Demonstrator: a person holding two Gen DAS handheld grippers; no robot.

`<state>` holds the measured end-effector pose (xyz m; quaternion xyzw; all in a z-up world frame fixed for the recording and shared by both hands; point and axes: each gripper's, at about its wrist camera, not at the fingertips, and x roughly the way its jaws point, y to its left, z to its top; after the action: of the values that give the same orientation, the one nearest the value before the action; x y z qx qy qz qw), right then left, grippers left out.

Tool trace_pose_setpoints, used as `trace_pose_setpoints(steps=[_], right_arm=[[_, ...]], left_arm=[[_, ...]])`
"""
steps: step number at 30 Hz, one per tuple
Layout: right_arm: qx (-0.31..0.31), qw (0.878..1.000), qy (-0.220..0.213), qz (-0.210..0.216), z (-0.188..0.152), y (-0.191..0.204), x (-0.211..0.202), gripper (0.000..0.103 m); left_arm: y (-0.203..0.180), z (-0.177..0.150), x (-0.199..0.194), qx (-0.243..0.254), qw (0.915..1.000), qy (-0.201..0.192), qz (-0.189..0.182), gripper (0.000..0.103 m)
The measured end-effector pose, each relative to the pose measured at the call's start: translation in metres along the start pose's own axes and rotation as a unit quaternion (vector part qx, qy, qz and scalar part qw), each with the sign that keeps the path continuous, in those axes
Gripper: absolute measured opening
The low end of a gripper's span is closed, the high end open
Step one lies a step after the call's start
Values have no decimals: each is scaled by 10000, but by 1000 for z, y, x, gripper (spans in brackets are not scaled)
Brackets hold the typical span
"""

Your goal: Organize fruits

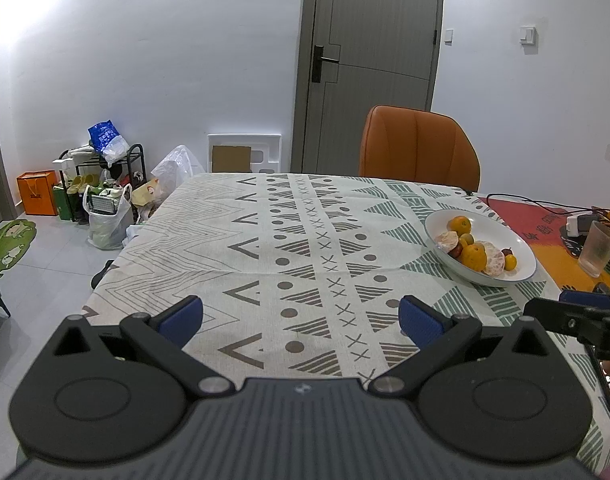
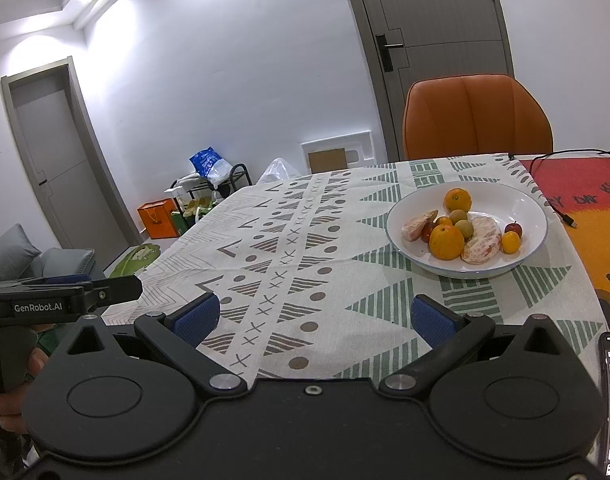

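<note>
All the fruit [image 2: 461, 228] already sits in the bowl [image 2: 533, 216] on the table [image 2: 305, 248], and both the left gripper [image 1: 301, 320] and right gripper [image 2: 315, 316] hover nearby, jaws spread and empty, so little seems left.

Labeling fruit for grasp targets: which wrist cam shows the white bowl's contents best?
Right wrist. The white bowl sits near centre, each fruit separable. In the left wrist view the bowl lies far right, flatter, fruit overlapping.
</note>
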<state>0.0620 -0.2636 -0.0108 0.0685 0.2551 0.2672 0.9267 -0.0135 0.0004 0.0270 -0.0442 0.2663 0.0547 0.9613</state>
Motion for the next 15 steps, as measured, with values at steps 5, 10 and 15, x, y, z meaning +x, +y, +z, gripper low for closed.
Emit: trace_pose_setpoints(steps=[5, 10, 15], right_arm=[[4, 10000, 0, -7, -1, 0, 0, 103], [6, 10000, 2, -13, 0, 0, 0, 103], [-5, 10000, -7, -4, 0, 1, 0, 103]], left_arm=[[0, 0, 0, 0, 10000, 1, 5, 103], [0, 1, -1, -1, 10000, -5, 6, 103], [1, 1, -2, -6, 10000, -4, 9, 103]])
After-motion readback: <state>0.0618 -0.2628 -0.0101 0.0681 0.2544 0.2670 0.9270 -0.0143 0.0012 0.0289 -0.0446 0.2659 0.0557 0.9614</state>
